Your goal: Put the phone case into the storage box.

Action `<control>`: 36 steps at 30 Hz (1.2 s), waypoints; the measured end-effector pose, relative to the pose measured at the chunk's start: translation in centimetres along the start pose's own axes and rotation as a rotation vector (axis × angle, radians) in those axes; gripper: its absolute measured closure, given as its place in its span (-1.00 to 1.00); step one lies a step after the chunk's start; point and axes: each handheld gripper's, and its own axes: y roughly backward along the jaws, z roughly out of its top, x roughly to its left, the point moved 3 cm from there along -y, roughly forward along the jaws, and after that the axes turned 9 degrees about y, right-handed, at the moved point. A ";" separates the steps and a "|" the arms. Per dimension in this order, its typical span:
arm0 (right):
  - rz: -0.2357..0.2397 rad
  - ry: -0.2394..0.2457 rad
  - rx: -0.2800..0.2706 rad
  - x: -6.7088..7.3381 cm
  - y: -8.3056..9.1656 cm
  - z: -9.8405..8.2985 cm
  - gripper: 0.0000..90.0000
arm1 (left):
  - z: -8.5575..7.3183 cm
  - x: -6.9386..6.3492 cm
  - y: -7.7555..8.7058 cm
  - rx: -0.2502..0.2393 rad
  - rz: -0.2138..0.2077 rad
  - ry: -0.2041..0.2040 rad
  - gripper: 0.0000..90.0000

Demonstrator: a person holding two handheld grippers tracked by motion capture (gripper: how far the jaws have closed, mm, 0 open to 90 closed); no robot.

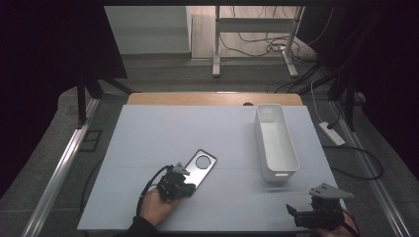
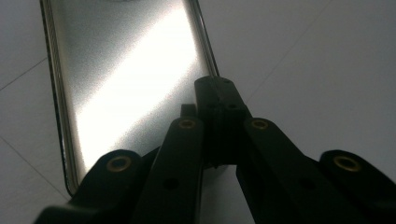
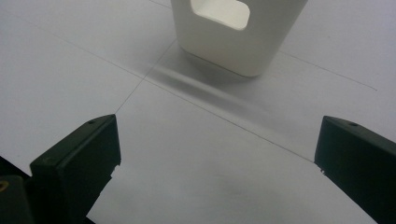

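Left claw [image 1: 184,186] grips diagonal plate [image 1: 200,167].

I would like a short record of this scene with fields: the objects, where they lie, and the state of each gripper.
surface: white table
metal plate: flat, shiny, with a round hole, left of centre
white bin: empty, upright, right of the plate, apart from it
left gripper: fingers shut on the near edge of the metal plate
right gripper: fingers open, nothing between them, near the bin's handle end
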 end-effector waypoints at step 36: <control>-0.001 0.005 0.006 0.0 0.0 0.0 -0.99 | 2.2 4.5 4.6 -0.067 0.089 0.090 -0.72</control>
